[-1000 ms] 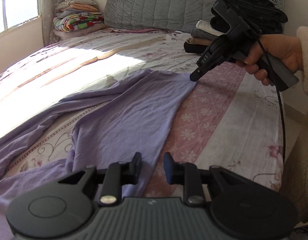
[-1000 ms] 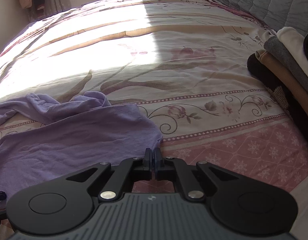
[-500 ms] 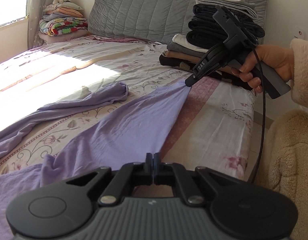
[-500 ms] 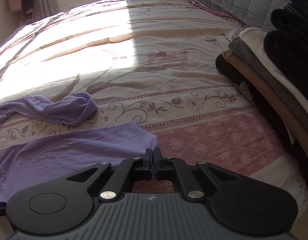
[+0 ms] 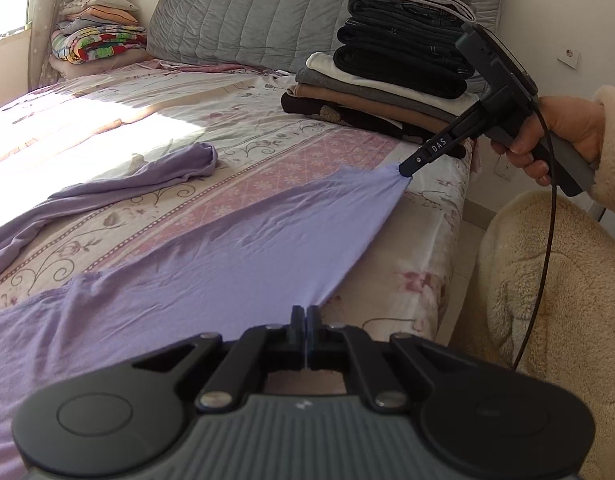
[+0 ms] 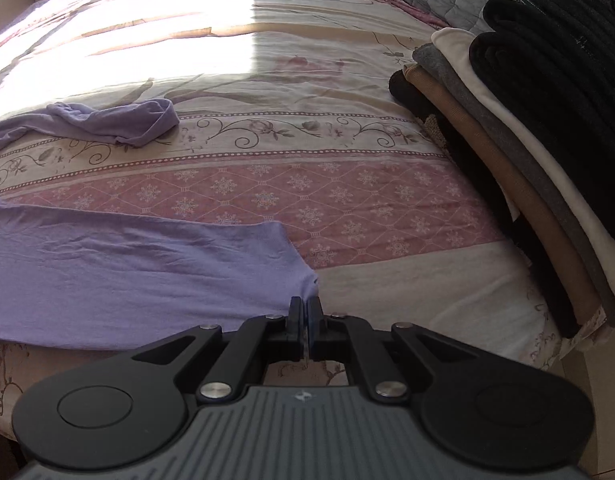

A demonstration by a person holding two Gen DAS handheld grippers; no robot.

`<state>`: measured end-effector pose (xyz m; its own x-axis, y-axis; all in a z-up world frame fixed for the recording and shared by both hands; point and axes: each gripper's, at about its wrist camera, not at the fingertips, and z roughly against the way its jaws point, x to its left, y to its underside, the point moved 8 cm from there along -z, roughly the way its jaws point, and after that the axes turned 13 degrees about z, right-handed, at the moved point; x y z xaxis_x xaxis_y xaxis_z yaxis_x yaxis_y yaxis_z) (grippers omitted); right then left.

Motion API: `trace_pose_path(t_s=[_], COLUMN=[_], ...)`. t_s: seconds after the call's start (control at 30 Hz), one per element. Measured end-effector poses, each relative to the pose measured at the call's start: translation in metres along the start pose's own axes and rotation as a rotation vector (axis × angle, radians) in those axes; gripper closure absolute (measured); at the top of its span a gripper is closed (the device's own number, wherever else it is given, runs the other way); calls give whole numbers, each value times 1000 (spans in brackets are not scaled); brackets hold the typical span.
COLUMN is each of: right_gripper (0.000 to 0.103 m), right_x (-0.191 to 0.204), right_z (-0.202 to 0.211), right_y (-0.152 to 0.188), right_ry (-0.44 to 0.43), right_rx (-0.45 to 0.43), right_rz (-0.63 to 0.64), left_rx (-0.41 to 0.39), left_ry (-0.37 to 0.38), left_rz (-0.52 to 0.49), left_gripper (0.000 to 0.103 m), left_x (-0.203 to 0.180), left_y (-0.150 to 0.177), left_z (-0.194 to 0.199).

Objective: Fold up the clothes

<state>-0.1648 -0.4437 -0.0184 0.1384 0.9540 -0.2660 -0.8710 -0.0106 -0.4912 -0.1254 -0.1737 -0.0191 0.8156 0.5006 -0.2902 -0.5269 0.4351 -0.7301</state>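
A: Item?
B: Purple shirt (image 5: 211, 264), spread along the bed's (image 5: 423, 264) near edge.
A: Grippers?
B: Left gripper (image 5: 306, 312) clenched on its hem; right gripper (image 6: 306, 304) clenched on a corner. Clothes stack (image 5: 391, 76) beside.

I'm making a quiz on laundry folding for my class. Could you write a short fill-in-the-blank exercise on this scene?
1. Both tongs, left and right, are shut on a garment whose colour is ____.
2. The folded stack of clothes sits on the ____.
3. The top item of that stack is light, and the thick rolls just under it are ____ in colour.

Missing words: purple; bed; black
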Motion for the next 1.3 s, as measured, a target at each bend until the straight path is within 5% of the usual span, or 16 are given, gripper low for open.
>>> trace_pose_path(t_s=[0.4,0.5,0.53,0.6,0.93,1.1,1.23,1.3], right_gripper=[98,90,81,70,68,73,102,102], right_x=[-1,-1,-1,-4,-18,-11,0,-3], right_z=[-3,-4,-5,-5,-36,-43,-42,-40], right_y=[8,9,9,3,-22,-24,-25,-27], right_ry=[-40,-52,-56,-69,-42,-26,-41,20], right_rx=[9,7,7,-24,-117,-138,-169,-182], right_rz=[-29,-38,-41,-53,-138,-89,-41,-36], left_rx=[48,39,32,14,-98,-101,-46,-15], left_ry=[-11,8,17,7,-173,-196,-196,-201], left_rz=[-18,-3,1,14,120,152,99,72], left_gripper=[101,82,63,51,45,44,43,43], left_x=[0,2,2,8,76,94,85,82], left_y=[9,5,4,-1,-26,-25,-12,-5], left_z=[-7,-3,-1,4,33,39,28,22])
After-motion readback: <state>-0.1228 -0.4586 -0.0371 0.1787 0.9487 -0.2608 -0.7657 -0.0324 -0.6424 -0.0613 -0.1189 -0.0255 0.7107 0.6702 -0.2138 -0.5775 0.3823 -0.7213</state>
